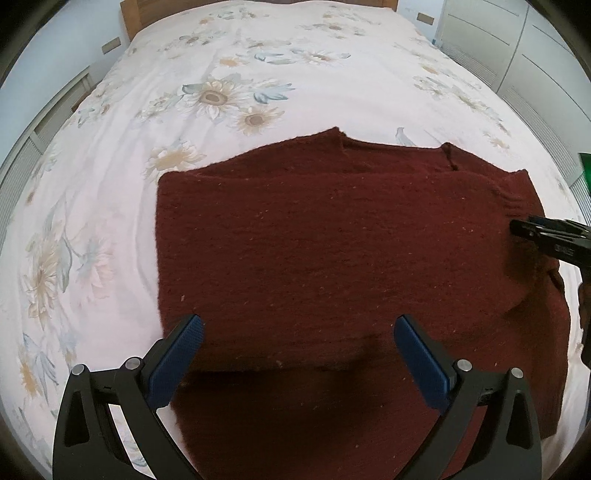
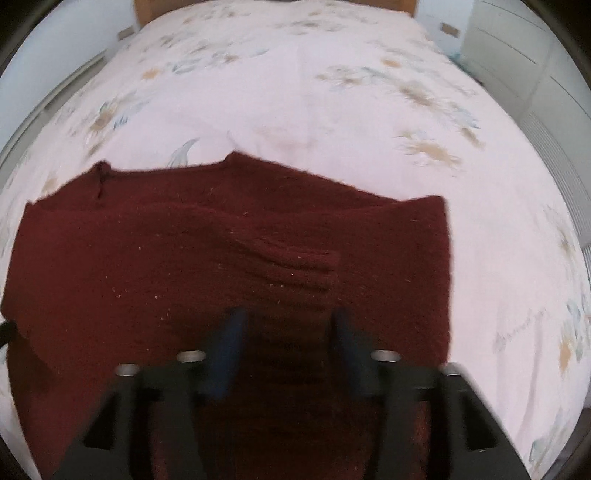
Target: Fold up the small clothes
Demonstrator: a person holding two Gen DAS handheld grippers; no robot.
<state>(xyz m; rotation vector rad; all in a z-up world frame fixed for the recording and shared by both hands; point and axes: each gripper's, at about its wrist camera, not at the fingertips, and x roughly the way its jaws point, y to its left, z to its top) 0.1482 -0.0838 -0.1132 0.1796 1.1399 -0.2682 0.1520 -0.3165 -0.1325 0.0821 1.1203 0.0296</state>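
Both tools, left tool (image 1: 298, 334) and right tool (image 2: 289, 328), gape empty over the nubbly maroon knit sweater (image 1: 332, 236).

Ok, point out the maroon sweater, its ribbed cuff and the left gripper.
maroon sweater (image 1: 332, 240), left wrist view, middle of the body.
ribbed cuff (image 2: 295, 264), right wrist view, ribbed end of the sleeve.
left gripper (image 1: 297, 328), left wrist view, between the fingertips.

Bedroom in soft daylight: wide bed (image 1: 258, 110) under pale floral bedspread (image 2: 314, 92), wooden headboard (image 1: 131, 14) against light wall (image 1: 74, 22), white louvred wardrobe doors (image 1: 535, 55) alongside.
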